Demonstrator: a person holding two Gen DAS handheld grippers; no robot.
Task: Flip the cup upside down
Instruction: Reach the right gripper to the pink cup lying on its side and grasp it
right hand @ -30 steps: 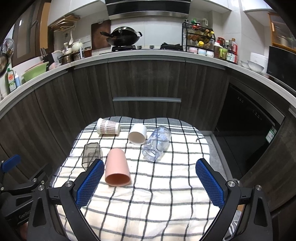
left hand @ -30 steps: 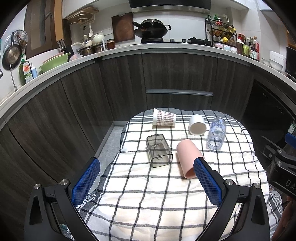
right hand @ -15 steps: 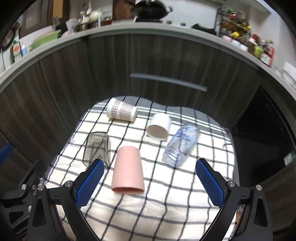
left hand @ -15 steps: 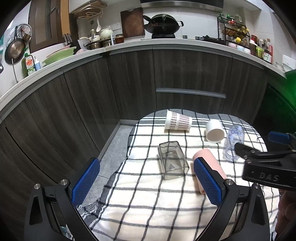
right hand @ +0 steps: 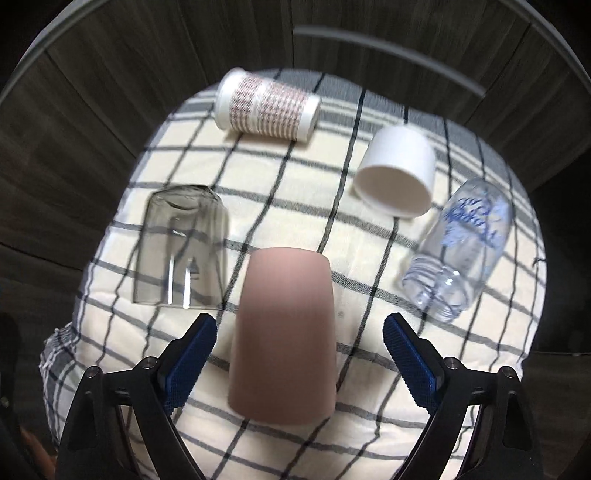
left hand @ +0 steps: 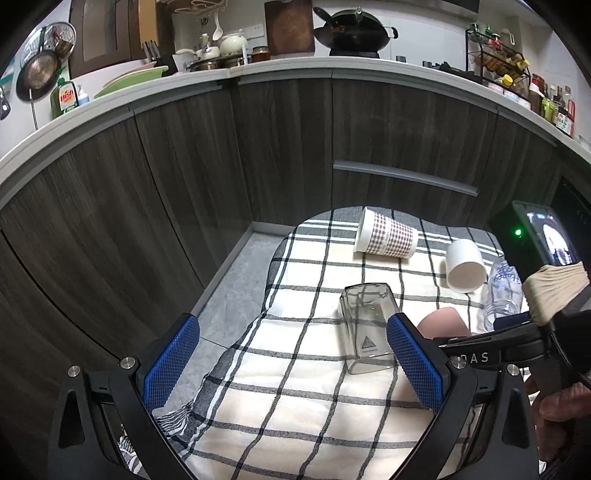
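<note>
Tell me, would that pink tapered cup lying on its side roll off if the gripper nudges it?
The pink tapered cup probably rolls in a curve rather than straight, since one end is wider. The soft checked cloth should slow it. Its smooth, matte wall looks rigid, so the open right gripper straddling it could likely squeeze it without crushing it.

checked cloth over table | patterned paper cup, white cup, clear glass, clear jar all on their sides | wok on counter
</note>
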